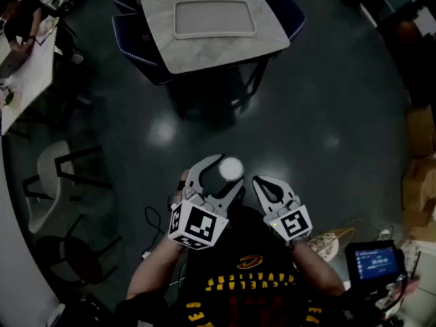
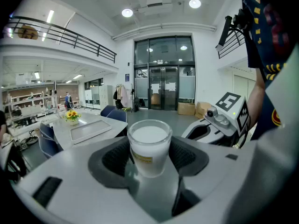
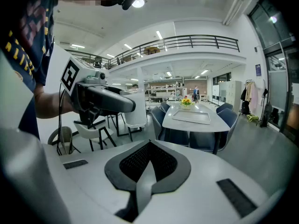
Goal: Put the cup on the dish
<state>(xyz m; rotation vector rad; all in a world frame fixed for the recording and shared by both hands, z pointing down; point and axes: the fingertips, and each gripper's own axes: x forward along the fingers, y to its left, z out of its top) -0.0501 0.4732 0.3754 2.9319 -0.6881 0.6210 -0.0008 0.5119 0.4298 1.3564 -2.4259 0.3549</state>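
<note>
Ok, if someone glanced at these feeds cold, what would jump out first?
The white cup clamped in the left claw, held out over the dark floor. Beside it, the right claw is shut with nothing in it. Ahead stands a grey table with a tray on it.

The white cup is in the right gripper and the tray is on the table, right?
No. The cup is in the left gripper, as the left gripper view shows; the right gripper is shut, empty. The tray is on the table.
</note>
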